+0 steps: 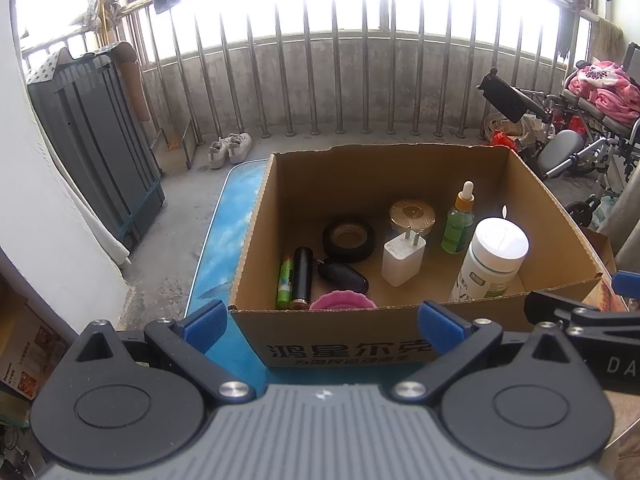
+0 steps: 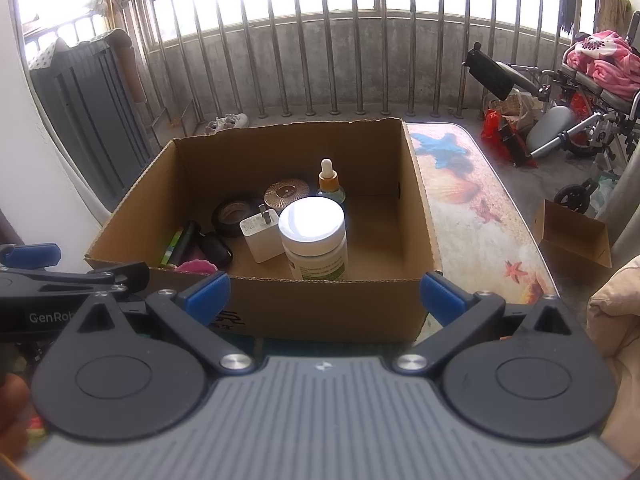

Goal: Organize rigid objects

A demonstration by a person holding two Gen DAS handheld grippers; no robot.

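Left gripper (image 1: 322,326): jaws wide, empty, just short of the box's near wall.
Right gripper (image 2: 325,293): jaws wide, empty, beside the left one.
Box (image 1: 556,216): open cardboard, on a patterned table (image 2: 480,216).
Inside: white-capped bottle (image 2: 314,236) nearest; charger (image 1: 402,258), tape roll (image 1: 349,240), dropper bottle (image 1: 459,220), gold-lidded jar (image 1: 412,216), black tube (image 1: 303,276), green stick (image 1: 285,282) (label unreadable).
Cut off: pink item (image 1: 342,302) behind the near wall.
Around: wheelchair (image 2: 560,120), shoes (image 1: 230,150), railing.
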